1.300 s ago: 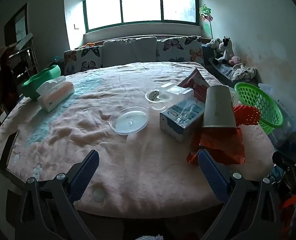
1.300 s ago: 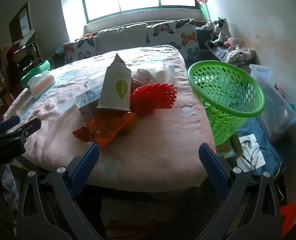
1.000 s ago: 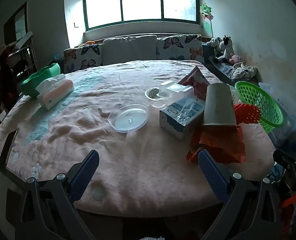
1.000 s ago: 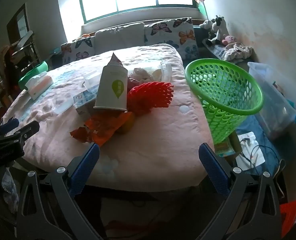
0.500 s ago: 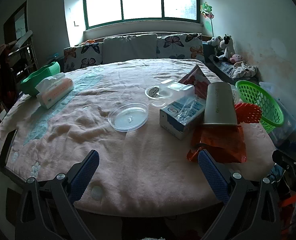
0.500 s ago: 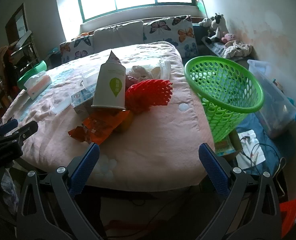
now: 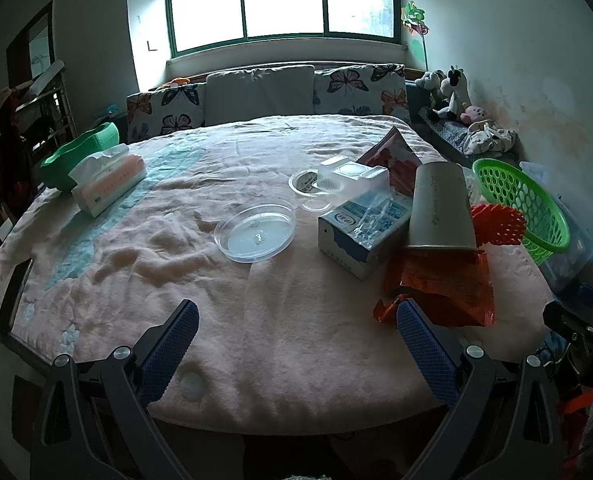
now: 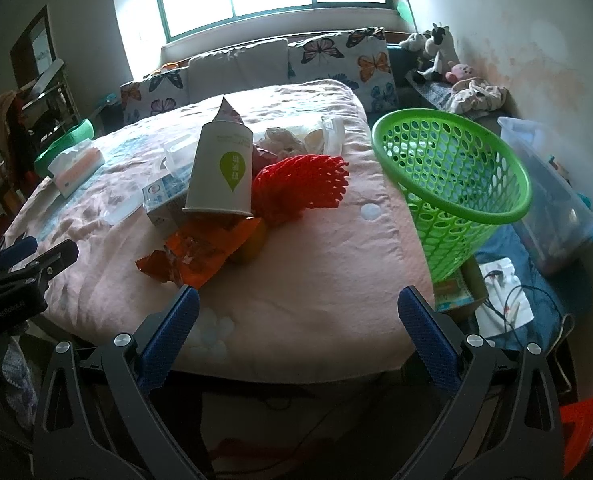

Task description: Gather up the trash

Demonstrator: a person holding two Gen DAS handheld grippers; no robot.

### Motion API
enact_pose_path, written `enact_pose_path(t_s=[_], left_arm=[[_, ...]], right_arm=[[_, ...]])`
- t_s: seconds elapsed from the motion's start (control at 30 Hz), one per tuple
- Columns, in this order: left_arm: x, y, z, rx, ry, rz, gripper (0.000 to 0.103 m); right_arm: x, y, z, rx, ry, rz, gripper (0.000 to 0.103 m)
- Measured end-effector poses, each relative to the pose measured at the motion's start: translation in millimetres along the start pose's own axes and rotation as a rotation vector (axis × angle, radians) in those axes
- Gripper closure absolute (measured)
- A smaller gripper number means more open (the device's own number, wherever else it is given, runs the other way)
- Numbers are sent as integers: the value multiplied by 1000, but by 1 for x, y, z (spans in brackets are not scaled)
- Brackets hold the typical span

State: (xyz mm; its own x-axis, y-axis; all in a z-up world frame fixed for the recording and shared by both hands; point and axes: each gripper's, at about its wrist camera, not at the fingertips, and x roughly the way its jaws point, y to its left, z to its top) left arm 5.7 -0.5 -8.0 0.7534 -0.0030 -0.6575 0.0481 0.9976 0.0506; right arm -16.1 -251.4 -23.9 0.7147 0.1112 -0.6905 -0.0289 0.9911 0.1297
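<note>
Left gripper (image 7: 296, 332): you hold it spread wide and empty at the table's near edge.
Right gripper (image 8: 296, 320): yours too gapes, gripping nothing.
Trash: orange wrapper (image 8: 200, 252) lies under the upturned paper cup (image 8: 222, 172), red foam net (image 8: 300, 184) touching its right side, blue carton (image 7: 360, 232) behind.
Green basket (image 8: 452, 184): stands tilted just off the table's right edge.
</note>
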Motion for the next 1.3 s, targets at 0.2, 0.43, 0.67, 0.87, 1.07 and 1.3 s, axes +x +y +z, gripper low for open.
enact_pose_path(t_s=[0.2,0.43,0.67,0.87,1.07,1.3], left_arm=[[1,0,0,0,1,-2,7],[1,0,0,0,2,-2,7],[0,0,-1,3,5,-4,7],[0,-1,-2,4,10,-3,7],[1,-1,-1,5,9,-2,7],[4,-1,3,9,16,-4,7]], right_arm=[[0,1,0,-3,1,-1,4],[0,0,0,-1,0,0,4],[1,0,1,3,2,0,4],[2,-1,2,3,1,0,4],[2,-1,2,2,3,2,4],[5,0,6,1,7,6,4]])
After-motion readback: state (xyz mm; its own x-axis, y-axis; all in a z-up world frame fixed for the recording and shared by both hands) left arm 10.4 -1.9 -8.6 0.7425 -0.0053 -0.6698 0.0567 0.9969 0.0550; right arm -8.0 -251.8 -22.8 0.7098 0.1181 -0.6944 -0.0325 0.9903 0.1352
